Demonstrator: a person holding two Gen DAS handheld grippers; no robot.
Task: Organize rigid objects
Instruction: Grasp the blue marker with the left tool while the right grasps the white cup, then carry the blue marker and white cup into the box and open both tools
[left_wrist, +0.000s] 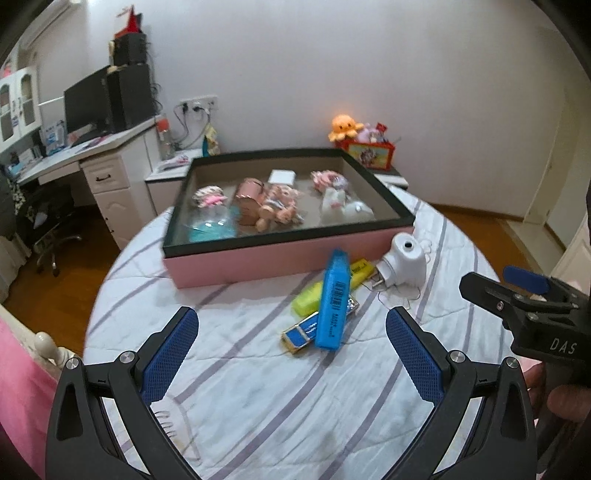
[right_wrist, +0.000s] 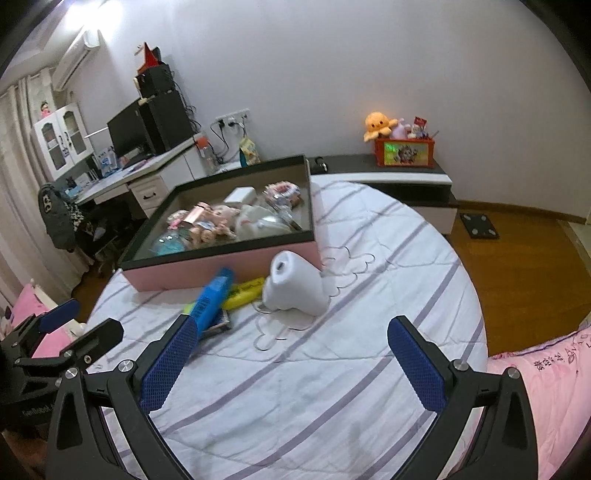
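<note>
While both grippers hover above it with their jaws wide apart and nothing between them, the striped bedspread (left_wrist: 258, 398) spreads across the whole foreground of each wrist view. On it, toward the far side, sits the pink box (left_wrist: 280, 258) with a black rim, holding dolls, a small white box and other toys too blurred to name. Just in front of the box lies a cluster of rigid objects. The white plug-in device (left_wrist: 404, 264), its prongs pointing toward the cluster, rests near the box's right front corner with a thin cord looping beside it. The blue case (left_wrist: 334, 301) lies tilted on top of the others, one end close to the box wall. Under it, the yellow case (left_wrist: 317, 297) lies crosswise, and the small blue and gold tin (left_wrist: 301, 334) lies nearest the cameras. The left gripper (left_wrist: 291, 350) faces this cluster from just short of it. The right gripper (right_wrist: 291, 354) is held to its right, its left finger overlapping the blue case in its own view.
</note>
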